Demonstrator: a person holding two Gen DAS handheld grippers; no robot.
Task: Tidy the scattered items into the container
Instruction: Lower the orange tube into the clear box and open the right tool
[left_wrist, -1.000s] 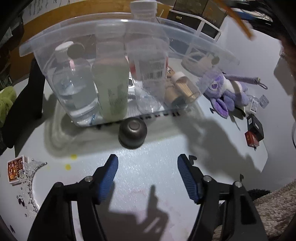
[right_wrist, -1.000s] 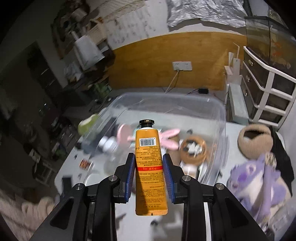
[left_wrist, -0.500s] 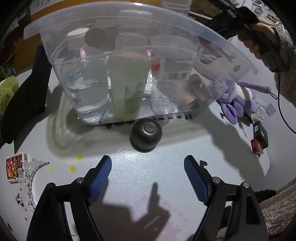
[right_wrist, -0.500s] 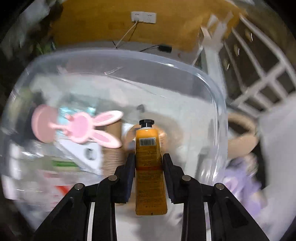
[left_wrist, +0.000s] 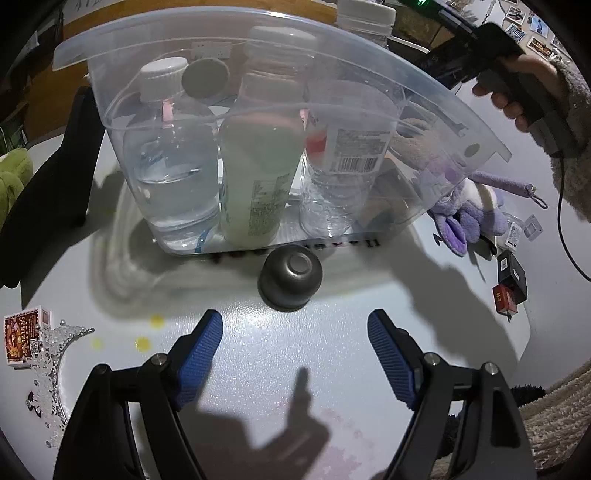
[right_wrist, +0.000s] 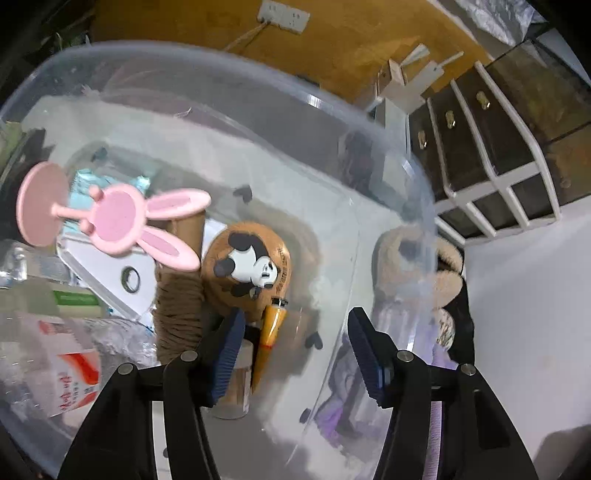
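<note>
The clear plastic container (left_wrist: 436, 96) stands on the white table and holds three bottles (left_wrist: 258, 162). A small upside-down metal bowl (left_wrist: 290, 281) sits on the table just in front of it. My left gripper (left_wrist: 295, 343) is open and empty, low over the table, just short of the bowl. My right gripper (right_wrist: 293, 345) is open and empty above the container (right_wrist: 221, 66). The orange tube (right_wrist: 271, 328) lies inside, below the fingers, beside a brown panda pouch (right_wrist: 247, 269) and a pink bunny mirror (right_wrist: 114, 221).
A purple plush toy (left_wrist: 465, 218) and small black and red boxes (left_wrist: 508, 284) lie right of the container. A small patterned box (left_wrist: 24, 334) and a beaded crown (left_wrist: 51, 354) lie at the left. A fluffy brown item (right_wrist: 443, 273) sits outside the container's right wall.
My right gripper has opened and let go of the orange tube, which now lies inside the container. My left gripper has moved closer to the metal bowl.
</note>
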